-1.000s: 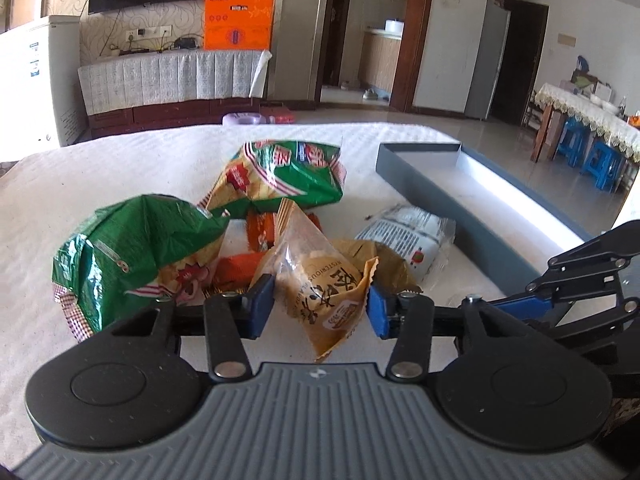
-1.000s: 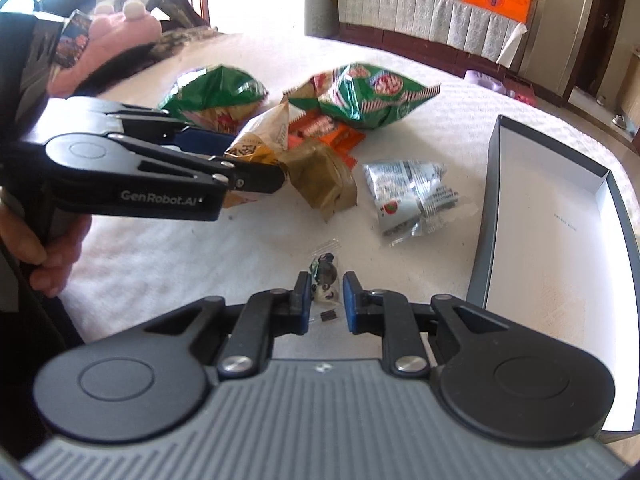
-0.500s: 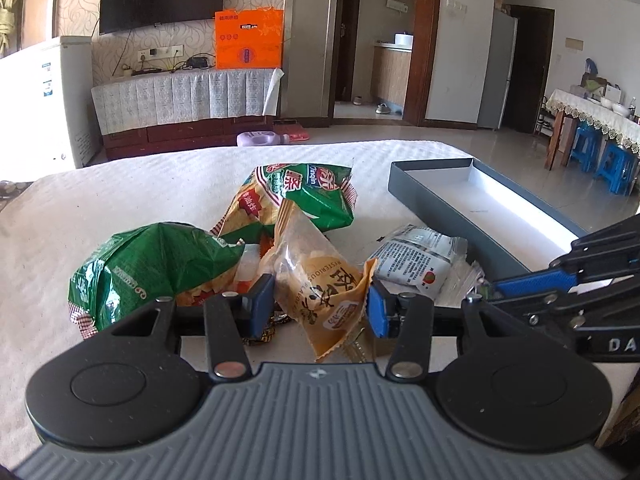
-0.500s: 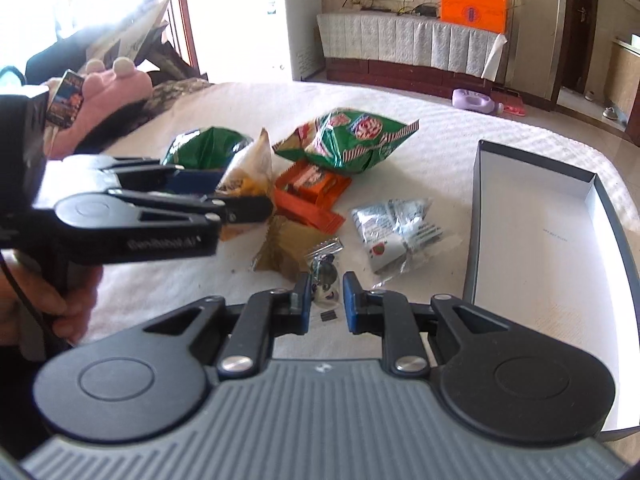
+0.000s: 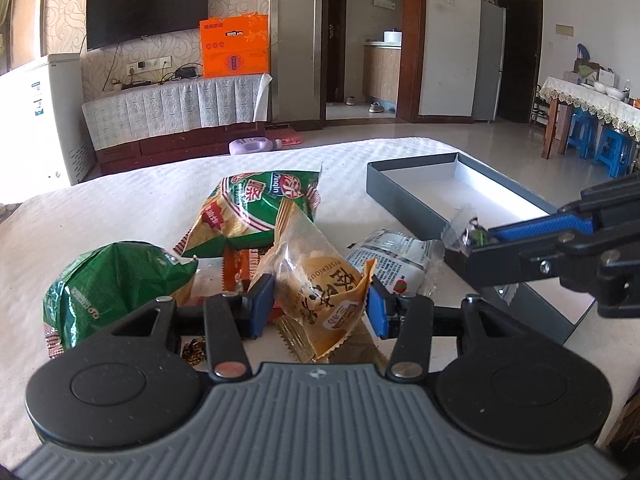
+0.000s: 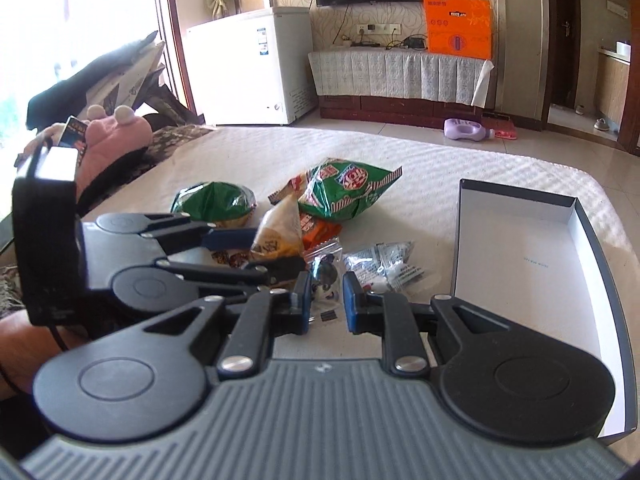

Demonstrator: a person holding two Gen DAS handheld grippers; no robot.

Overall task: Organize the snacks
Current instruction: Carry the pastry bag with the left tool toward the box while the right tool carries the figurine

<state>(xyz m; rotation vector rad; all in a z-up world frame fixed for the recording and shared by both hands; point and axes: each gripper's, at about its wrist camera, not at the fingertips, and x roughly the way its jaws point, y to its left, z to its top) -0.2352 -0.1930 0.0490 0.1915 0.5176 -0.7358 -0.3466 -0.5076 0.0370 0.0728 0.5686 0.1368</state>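
Both tongs grasping: left tongs [image 5: 320, 308] pastry packet [image 5: 316, 280], right tongs [image 6: 325, 300] small clear packet [image 6: 323, 276] — pink plush [image 6: 114, 136] only in right view.

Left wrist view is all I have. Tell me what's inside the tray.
Observer: Nothing. In the right wrist view the gray tray has a bare white floor wherever it's visible.
Operator: Confirm the right gripper has a hold.
Observer: Head-on, it is shut on a small clear packet.
Operator: Scan far left.
Observer: A pink plush toy sits beside the table there.
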